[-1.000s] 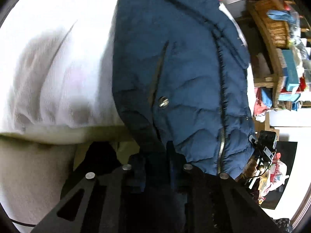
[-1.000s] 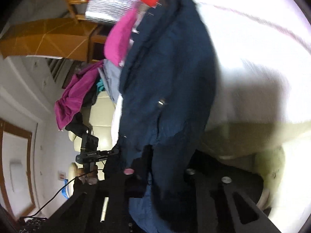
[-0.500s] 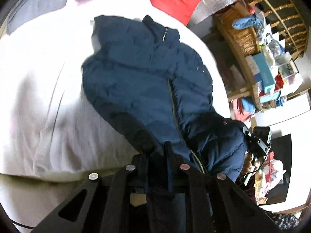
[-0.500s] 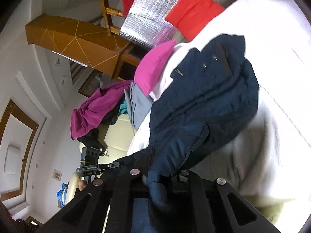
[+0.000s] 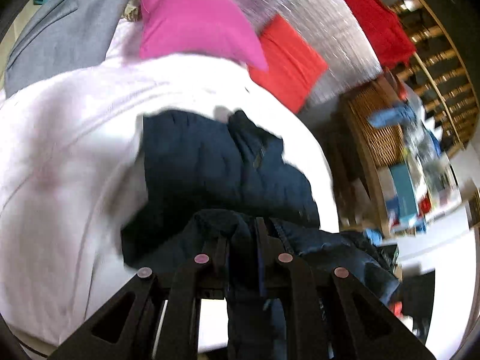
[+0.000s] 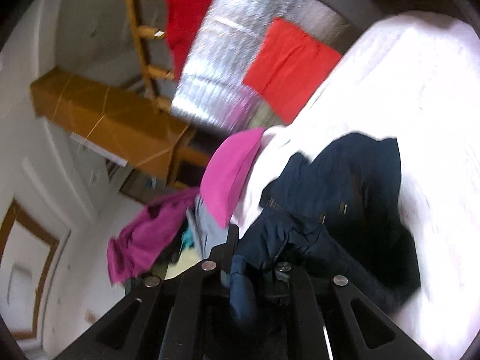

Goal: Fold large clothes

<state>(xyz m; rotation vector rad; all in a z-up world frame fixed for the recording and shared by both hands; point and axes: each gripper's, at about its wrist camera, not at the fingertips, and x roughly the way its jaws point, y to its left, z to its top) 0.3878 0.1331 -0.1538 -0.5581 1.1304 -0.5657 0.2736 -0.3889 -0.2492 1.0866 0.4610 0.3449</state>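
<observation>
Jacket (image 5: 216, 162), a dark blue padded one, is lying across the white sheet (image 5: 69, 156) in the middle of the left wrist frame, with its near edge rising off the sheet into the bottom centre. The left gripper (image 5: 243, 237) is clamping that edge: its jaws are closed on a bunched fold of blue fabric, which is also hanging down between the black fingers (image 5: 220, 249). In the right wrist frame the jacket (image 6: 354, 186) is sitting right of centre on the sheet (image 6: 420, 96), and the right gripper (image 6: 255, 258) is pinching another part of its edge, jaws closed tight on a roll of blue cloth at bottom centre. A pink cushion (image 5: 192, 18) is resting at the top of the left wrist frame, touching the sheet's far edge, with a red cloth (image 5: 285, 63) just to its right against a silver panel (image 5: 318, 21). Grey clothing (image 5: 63, 30) is lying in the upper left. Both pictures are blurring.
</observation>
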